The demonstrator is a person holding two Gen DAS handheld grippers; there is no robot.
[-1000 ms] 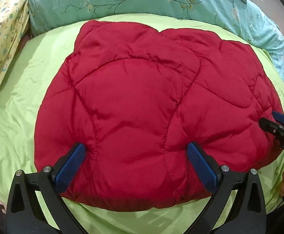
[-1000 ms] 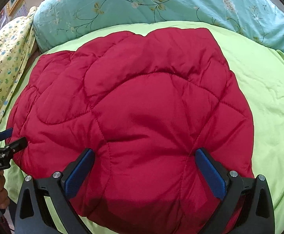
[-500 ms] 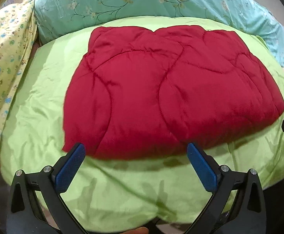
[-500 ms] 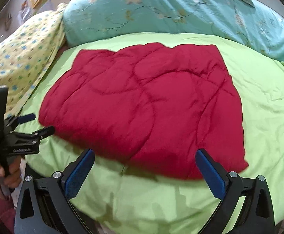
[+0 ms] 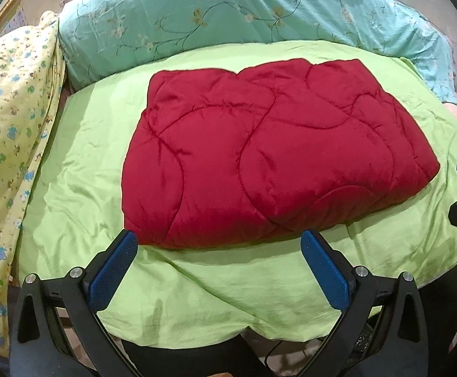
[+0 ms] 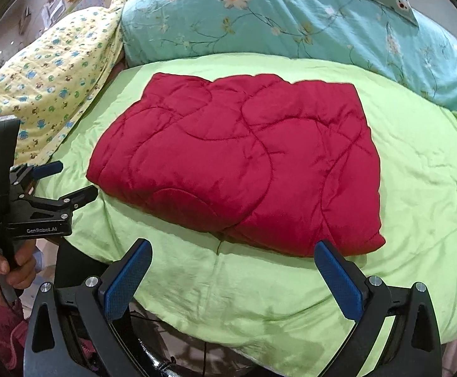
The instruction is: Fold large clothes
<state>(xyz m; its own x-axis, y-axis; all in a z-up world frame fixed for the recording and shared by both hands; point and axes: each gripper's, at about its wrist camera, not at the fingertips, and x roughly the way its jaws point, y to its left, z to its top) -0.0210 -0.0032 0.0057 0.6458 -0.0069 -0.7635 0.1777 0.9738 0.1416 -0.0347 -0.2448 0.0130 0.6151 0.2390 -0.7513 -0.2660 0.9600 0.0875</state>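
Both claws, left claw (image 5: pixel 217 265) and right claw (image 6: pixel 233 271), are hanging spread and empty below the folded red garment (image 5: pixel 269 160) at frame centre; folding looks finished, perhaps needing only smoothing.

Green-sheeted bed (image 5: pixel 71 194), folded red quilt (image 5: pixel 275 163) on it

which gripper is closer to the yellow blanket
Left. The left gripper hangs just beside the yellow blanket; the right gripper is past the red quilt's near edge, farther away.
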